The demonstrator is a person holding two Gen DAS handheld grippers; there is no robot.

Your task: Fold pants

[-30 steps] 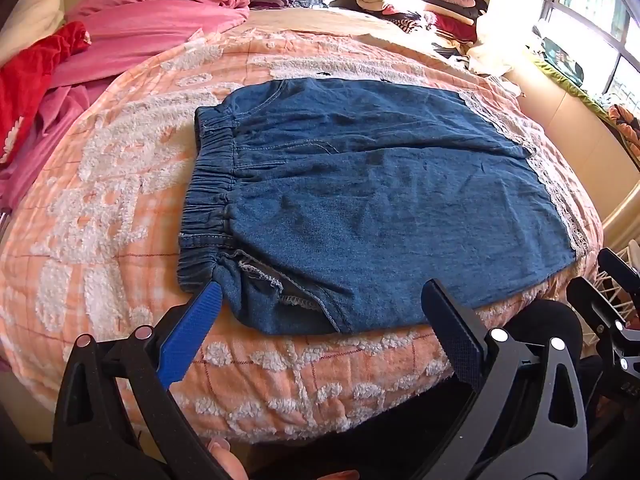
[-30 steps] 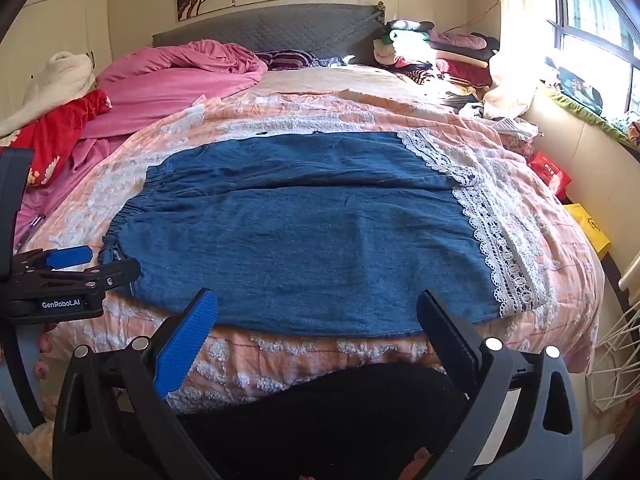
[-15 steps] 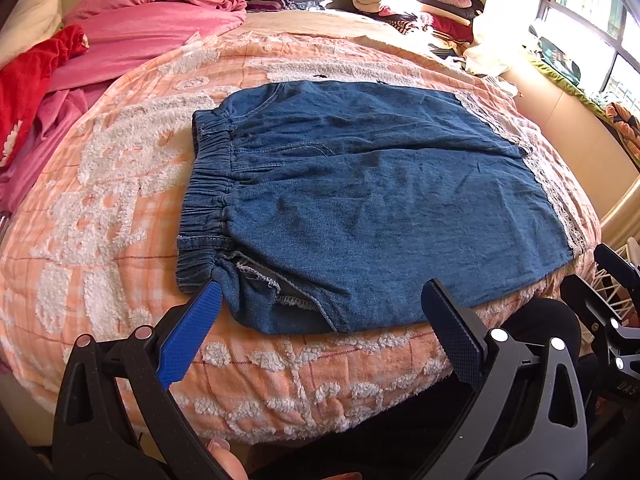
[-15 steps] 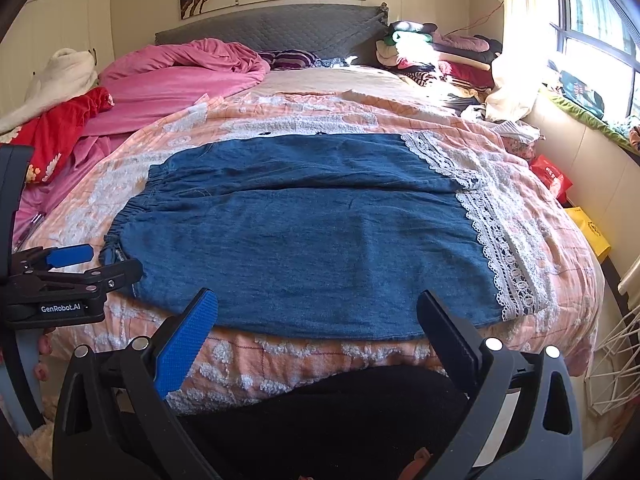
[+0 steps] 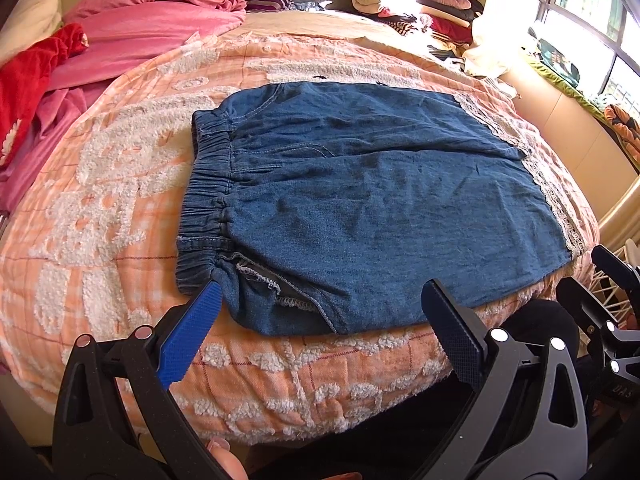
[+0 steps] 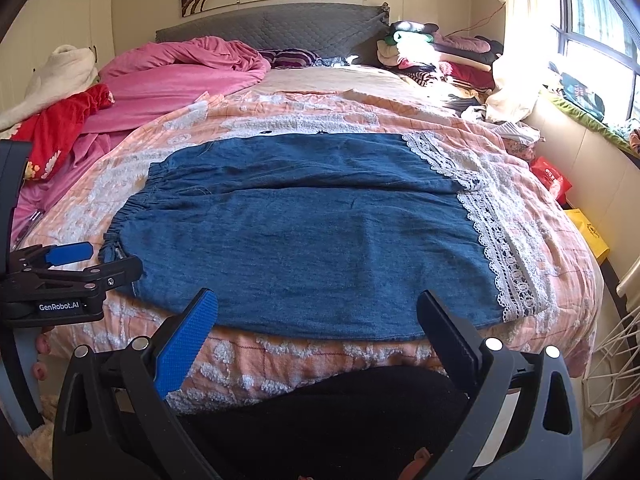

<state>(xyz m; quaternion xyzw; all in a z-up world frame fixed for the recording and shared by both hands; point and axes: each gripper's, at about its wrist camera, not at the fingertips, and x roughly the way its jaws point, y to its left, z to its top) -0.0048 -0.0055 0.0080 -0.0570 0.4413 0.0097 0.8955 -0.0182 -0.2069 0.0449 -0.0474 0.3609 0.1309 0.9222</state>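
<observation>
The pants (image 5: 360, 200) lie flat on the orange-and-white bedspread (image 5: 100, 208) of the bed, elastic waistband (image 5: 208, 196) toward 9 o'clock in the left wrist view and lace-trimmed hems (image 6: 492, 240) toward 3 o'clock. The two legs lie side by side, with the seam between them running 9 to 3.

Left claw (image 5: 320, 316): jaws wide apart, holding nothing; it hovers at the near edge of the pants, its blue fingertip (image 5: 196, 320) just beside the near waistband corner. Right claw (image 6: 316, 320): jaws equally wide, empty, poised over the near edge at 6 o'clock, short of the hem corner.

Judgement: the step in hand is the approach for a first fold, near leg over far leg. No fold is made yet.

To do it well:
- Left claw takes the near waistband corner through both layers; the gathered elastic is thick, so a deep bite is wanted.
- Right claw shifts toward 3 o'clock to catch the near hem at the lace, not mid-leg.
- Both lift together and carry toward 12 o'clock, keeping the edge taut so it lands parallel to the far edge.

Whether the frayed pocket opening (image 5: 276, 292) near the left claw is a loose flap cannot be told; a pinch on it alone would probably drag one layer.
</observation>
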